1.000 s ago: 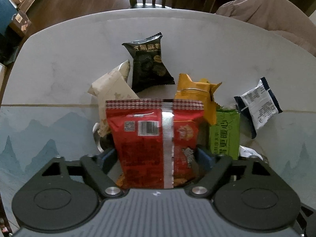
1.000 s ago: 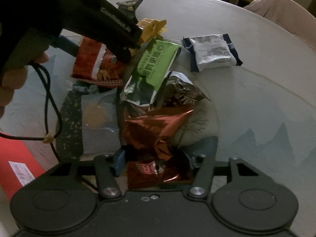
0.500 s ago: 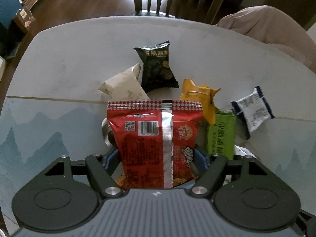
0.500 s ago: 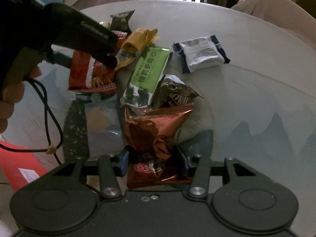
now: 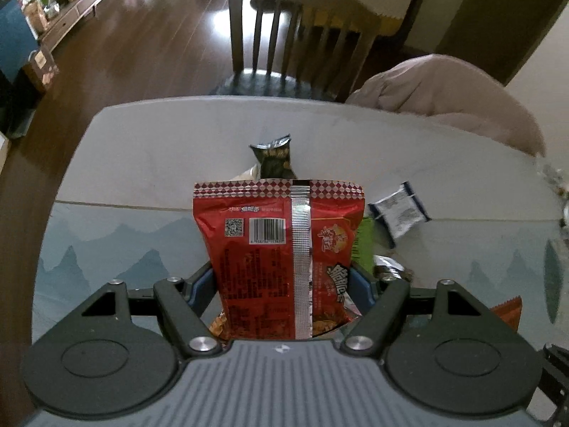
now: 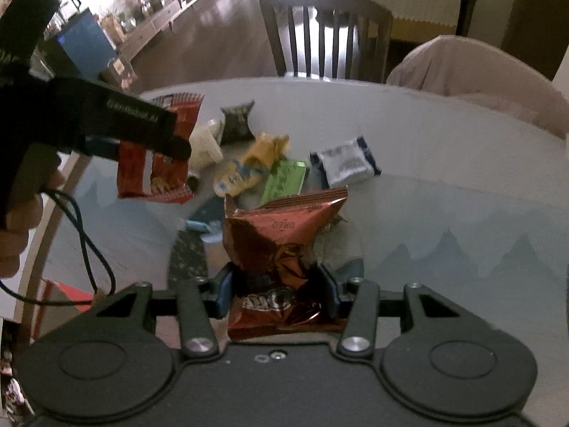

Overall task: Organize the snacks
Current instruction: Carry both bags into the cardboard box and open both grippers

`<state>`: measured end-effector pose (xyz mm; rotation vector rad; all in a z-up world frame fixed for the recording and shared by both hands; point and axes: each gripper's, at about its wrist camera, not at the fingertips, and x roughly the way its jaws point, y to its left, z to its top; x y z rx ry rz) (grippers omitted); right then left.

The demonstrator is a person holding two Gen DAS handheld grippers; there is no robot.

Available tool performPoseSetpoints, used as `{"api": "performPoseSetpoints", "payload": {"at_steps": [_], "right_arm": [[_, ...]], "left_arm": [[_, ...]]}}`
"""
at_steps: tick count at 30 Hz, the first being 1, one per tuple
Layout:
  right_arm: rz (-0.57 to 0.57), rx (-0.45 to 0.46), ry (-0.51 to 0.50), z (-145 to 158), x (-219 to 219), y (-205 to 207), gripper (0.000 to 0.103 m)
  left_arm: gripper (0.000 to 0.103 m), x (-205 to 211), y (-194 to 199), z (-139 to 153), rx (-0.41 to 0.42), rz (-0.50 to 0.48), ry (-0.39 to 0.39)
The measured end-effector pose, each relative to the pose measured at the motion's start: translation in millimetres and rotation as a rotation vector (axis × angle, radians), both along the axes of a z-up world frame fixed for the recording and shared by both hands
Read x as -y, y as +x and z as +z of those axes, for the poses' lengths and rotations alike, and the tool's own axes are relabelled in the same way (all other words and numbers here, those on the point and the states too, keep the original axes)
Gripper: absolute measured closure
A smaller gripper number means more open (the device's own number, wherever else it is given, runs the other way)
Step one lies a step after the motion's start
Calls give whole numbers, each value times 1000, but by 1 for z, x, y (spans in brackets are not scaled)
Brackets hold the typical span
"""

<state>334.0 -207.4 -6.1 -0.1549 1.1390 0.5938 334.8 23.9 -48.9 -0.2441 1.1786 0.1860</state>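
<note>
Holding a packet in each pair of tongs, I had both clear of the table [image 5: 142,149], the broad pale slab with its blue mountain print that spread out below and ahead of me. Beyond its far edge stood a wooden chair [image 5: 298,35], straight ahead of my left tongs [image 5: 284,284].

Those left tongs were closed on the red snack bag [image 5: 281,249], gripped low on its sides so that it stood upright between the fingers, barcode side toward me. My right tongs [image 6: 277,284] were clamped on the crumpled red Oreo packet [image 6: 281,235], which rose in front of them in the same way.

Ahead of the right tongs, down on the table, lay what was left of the heap: a white and navy packet [image 6: 345,165] ahead and to the right, a green packet [image 6: 286,181] straight ahead, a yellow packet [image 6: 249,167] just left of that, a cream packet [image 6: 204,146] and a small black packet [image 6: 236,121] farthest off.

I judged this the carrying step, both pickups made and neither snack yet put down. (No bin, tray or sorting spot showed in either view, so I could not tell where they belonged.) The next move called for finding that place, lowering each packet onto it and only then opening the fingers, keeping the two bags from knocking the heap.
</note>
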Motion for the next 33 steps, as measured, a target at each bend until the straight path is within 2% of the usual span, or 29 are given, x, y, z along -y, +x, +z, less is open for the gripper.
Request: {"api": "performPoseSetpoints", "payload": {"at_steps": [6, 14, 23, 28, 33], "right_arm": [[-4, 42, 24, 35, 1, -27, 55], [21, 67, 51, 61, -7, -72, 55], [39, 35, 83, 63, -16, -124, 55], [46, -24, 75, 41, -22, -148, 55], [39, -71, 46, 13, -25, -171, 55]], "left_arm": [[27, -2, -33, 43, 54, -47, 22], [27, -8, -88, 66, 26, -115, 49], [27, -18, -156, 61, -15, -178, 40], [27, -14, -193, 46, -62, -233, 29], [27, -7, -223, 18, -116, -278, 34]]}}
